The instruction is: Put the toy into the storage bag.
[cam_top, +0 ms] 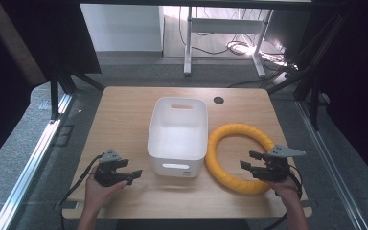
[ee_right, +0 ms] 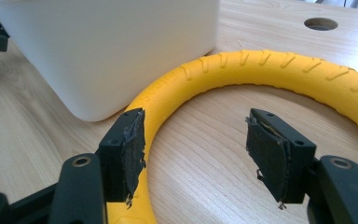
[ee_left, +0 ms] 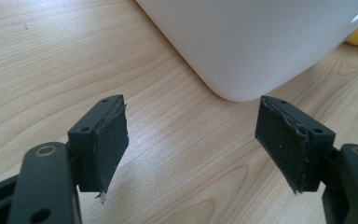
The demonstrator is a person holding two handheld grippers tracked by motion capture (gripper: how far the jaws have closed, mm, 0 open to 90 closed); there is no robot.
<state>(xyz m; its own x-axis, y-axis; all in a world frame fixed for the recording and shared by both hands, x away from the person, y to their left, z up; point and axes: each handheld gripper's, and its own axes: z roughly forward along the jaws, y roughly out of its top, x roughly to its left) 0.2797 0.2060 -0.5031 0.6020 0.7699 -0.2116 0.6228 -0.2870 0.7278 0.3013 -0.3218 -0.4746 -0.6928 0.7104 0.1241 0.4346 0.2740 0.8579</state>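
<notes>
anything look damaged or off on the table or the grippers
The rubber pads on both grippers look worn: frayed, peeling edges on the left gripper pads and on the right gripper pads. Otherwise the white bin stands upright and the yellow ring lies flat beside it, undamaged.

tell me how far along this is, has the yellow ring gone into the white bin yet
Nothing looks done: the yellow ribbed foam ring lies flat on the wooden table, beside the white plastic bin, whose inside looks empty. In hand: the right gripper is open over the ring's near side, one jaw above it, not yet clamped. The left gripper waits open near the bin's corner. Probably left: gripping, lifting, placing the ring.
</notes>
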